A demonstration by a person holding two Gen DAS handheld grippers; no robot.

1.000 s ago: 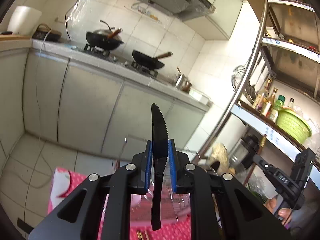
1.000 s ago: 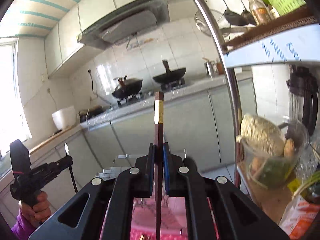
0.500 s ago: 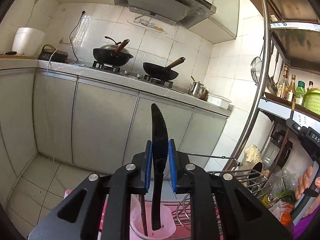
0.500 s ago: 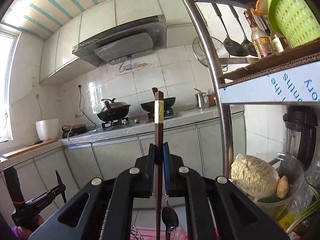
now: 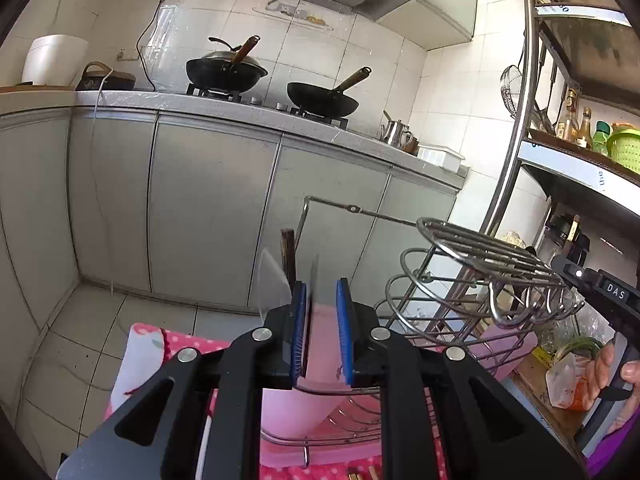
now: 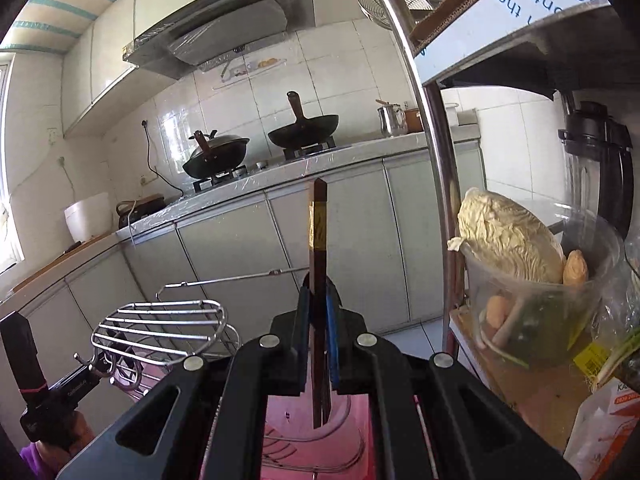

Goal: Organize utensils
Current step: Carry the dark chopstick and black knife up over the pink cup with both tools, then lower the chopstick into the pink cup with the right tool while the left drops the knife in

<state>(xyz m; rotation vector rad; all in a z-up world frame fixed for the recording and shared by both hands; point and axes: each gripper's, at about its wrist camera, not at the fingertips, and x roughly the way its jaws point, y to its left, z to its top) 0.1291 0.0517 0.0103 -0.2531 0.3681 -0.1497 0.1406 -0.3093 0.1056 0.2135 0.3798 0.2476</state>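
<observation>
A pink cloth with small white dots (image 5: pixel 188 346) covers the desk below the jaws of the left gripper, with a white flowered patch (image 5: pixel 140 360) at its left edge. On the cloth, straight under and beyond those jaws, stands a chrome wire rack (image 5: pixel 472 276) with a flat grid shelf on top and a row of hooks along its right rim. Inside the rack sits a pale pink plastic cup (image 5: pixel 296 404), directly beneath the jaws. In the right wrist view the same rack (image 6: pixel 160 324) rises left of the jaws and the pink cup (image 6: pixel 344 424) lies under them. Brown stick ends (image 5: pixel 360 474) lie on the cloth nearest the camera.
</observation>
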